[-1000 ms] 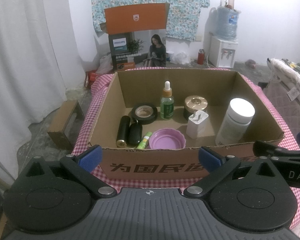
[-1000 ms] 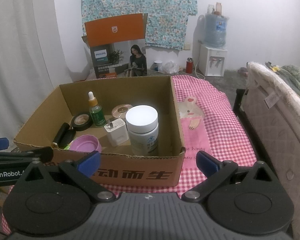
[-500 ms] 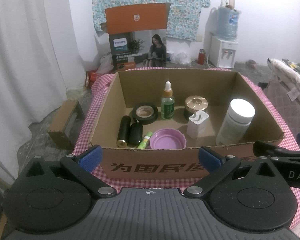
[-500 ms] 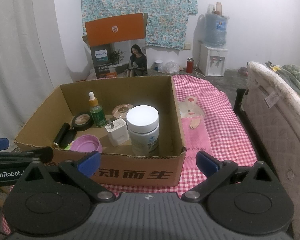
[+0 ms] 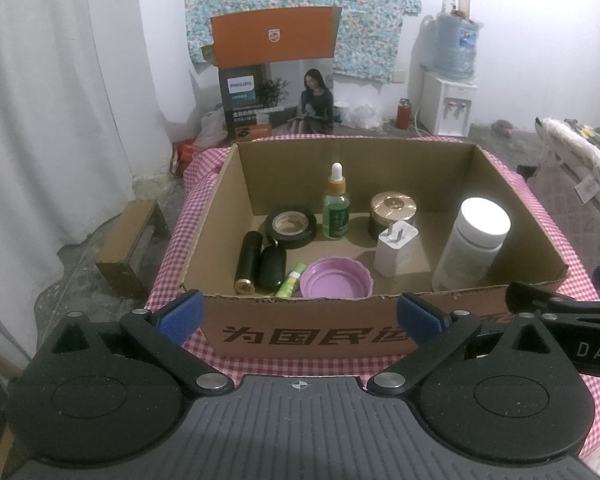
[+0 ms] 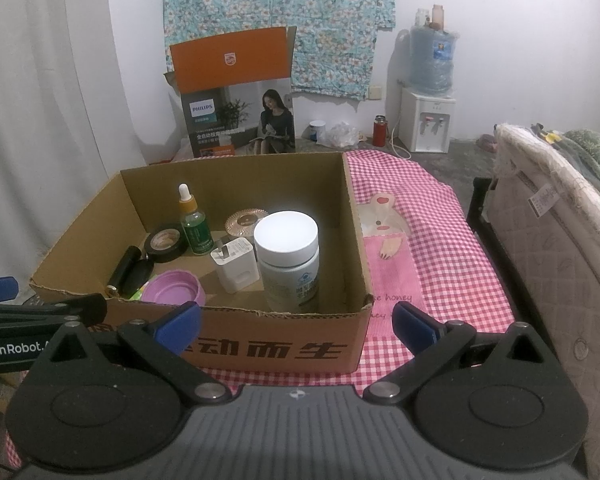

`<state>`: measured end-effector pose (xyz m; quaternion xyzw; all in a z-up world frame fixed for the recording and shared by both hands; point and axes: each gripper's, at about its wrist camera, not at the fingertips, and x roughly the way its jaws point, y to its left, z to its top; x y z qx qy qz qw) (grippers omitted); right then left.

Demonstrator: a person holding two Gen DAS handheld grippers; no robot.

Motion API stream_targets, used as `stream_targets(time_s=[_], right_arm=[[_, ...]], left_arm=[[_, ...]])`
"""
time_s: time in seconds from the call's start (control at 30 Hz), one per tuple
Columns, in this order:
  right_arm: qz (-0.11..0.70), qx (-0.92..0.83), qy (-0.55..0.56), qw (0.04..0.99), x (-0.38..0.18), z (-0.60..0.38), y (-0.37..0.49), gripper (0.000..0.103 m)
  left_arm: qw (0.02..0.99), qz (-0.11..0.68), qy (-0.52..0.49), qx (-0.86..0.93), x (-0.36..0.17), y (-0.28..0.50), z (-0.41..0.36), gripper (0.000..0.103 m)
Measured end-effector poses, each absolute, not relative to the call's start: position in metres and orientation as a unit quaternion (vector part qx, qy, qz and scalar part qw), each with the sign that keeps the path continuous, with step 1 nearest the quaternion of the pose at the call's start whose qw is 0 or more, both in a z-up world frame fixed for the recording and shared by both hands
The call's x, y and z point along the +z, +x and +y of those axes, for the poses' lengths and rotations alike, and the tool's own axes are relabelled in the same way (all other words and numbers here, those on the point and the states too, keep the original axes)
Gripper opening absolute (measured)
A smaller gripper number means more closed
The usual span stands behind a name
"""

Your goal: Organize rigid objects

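Left wrist: one box [image 5: 312,332], nine items.

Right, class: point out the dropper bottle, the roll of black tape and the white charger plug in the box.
Dropper bottle [image 5: 335,216], left wrist view, on its green label.
Roll of black tape [image 5: 291,237], left wrist view, on its outer black rim.
White charger plug [image 6: 238,268], right wrist view, on its front face.

Dim room, fisheye-warped edges, glare on white lid [image 5: 485,215].
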<state>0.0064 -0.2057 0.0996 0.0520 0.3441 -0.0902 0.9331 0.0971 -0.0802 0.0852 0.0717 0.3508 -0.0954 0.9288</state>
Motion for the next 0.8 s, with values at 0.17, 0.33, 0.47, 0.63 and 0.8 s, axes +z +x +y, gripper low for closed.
stream_targets(time_s=[0.17,0.33,0.47,0.63,0.8], right_arm=[[0.344,-0.090,0.052,0.933,0.0995,-0.2055,0.0062,0.103],[0.344,-0.090,0.053,0.933,0.0997,-0.2060,0.0064,0.103],[0.344,-0.090,0.053,0.933,0.0997,-0.2061,0.0063,0.103],[0.344,-0.090,0.053,0.933,0.0996,-0.2062,0.0062,0.103],[0.346,-0.088,0.054,0.933,0.0995,-0.2030,0.0071,0.103]], left_arm=[[0.929,0.351,0.072,-0.095,0.0852,0.0972,-0.0800,0.102],[0.929,0.351,0.072,-0.095,0.0853,0.0971,-0.0803,0.102],[0.929,0.351,0.072,-0.095,0.0854,0.0971,-0.0802,0.102],[0.928,0.352,0.072,-0.095,0.0854,0.0971,-0.0803,0.102],[0.928,0.352,0.071,-0.094,0.0855,0.0978,-0.0782,0.102]])
